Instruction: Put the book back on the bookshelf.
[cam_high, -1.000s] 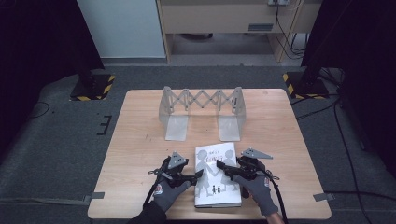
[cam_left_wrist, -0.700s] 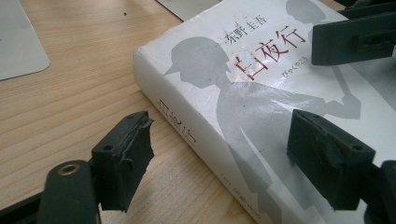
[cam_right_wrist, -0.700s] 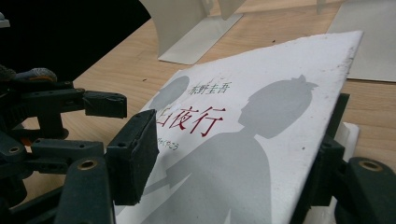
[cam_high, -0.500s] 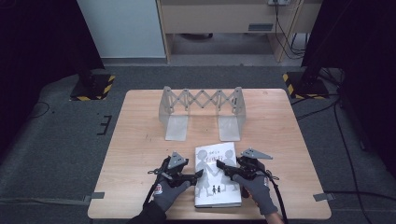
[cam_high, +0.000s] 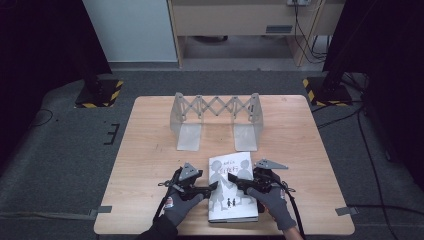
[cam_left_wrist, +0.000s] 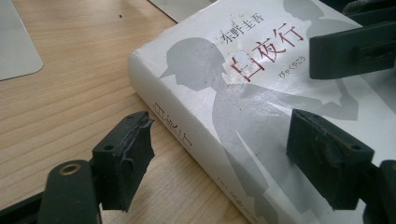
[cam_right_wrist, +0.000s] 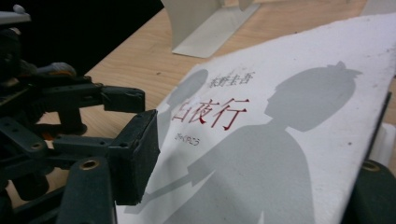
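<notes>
A white book (cam_high: 231, 192) with grey silhouettes and red characters lies flat near the table's front edge. My left gripper (cam_high: 212, 187) is at its left side and stands open. In the left gripper view the left gripper (cam_left_wrist: 224, 149) straddles the book's spine (cam_left_wrist: 187, 140), one jaw over the bare wood and the other over the cover. My right gripper (cam_high: 239, 182) reaches in from the right, also open. In the right gripper view the right gripper (cam_right_wrist: 257, 158) has one jaw over the book's cover (cam_right_wrist: 280, 140) and the other past the cover's right edge, partly hidden.
A grey metal expanding book rack (cam_high: 216, 117) with two flat foot plates stands at the middle back of the wooden table (cam_high: 150, 150). The table's front edge is close behind the gloved hands (cam_high: 177, 210). Dark floor surrounds the table.
</notes>
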